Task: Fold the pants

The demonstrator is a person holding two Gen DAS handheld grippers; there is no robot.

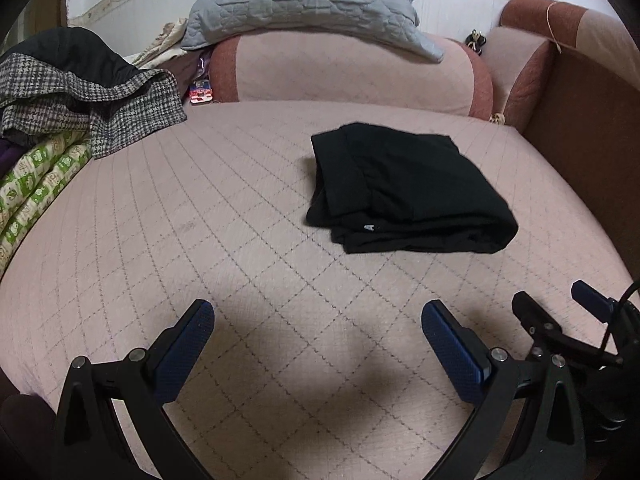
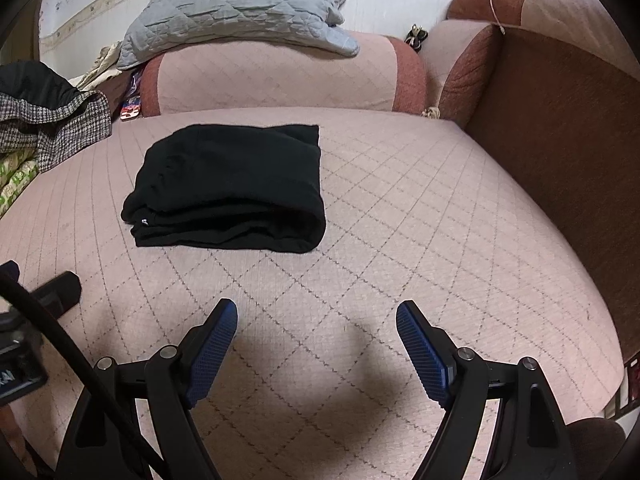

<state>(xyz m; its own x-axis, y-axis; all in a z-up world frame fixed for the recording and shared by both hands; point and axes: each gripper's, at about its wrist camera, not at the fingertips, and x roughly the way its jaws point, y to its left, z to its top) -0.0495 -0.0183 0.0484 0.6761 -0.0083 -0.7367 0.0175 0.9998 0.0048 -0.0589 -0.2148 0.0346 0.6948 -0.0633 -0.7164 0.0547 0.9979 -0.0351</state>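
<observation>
Black pants (image 1: pixel 404 188) lie folded into a thick rectangle on the pink quilted sofa bed (image 1: pixel 240 240). They also show in the right wrist view (image 2: pixel 232 188), left of centre. My left gripper (image 1: pixel 318 312) is open and empty, hovering over bare quilt well in front of the pants. My right gripper (image 2: pixel 316 312) is open and empty too, in front of and to the right of the pants. The right gripper shows at the left wrist view's right edge (image 1: pixel 560 312). Neither gripper touches the pants.
A pile of clothes with a houndstooth garment (image 1: pixel 88 96) and a green patterned cloth (image 1: pixel 36 188) lies at the left. A grey quilted pillow (image 1: pixel 308 0) rests on the pink bolster (image 1: pixel 352 72) at the back. A brown armrest (image 2: pixel 560 128) bounds the right side.
</observation>
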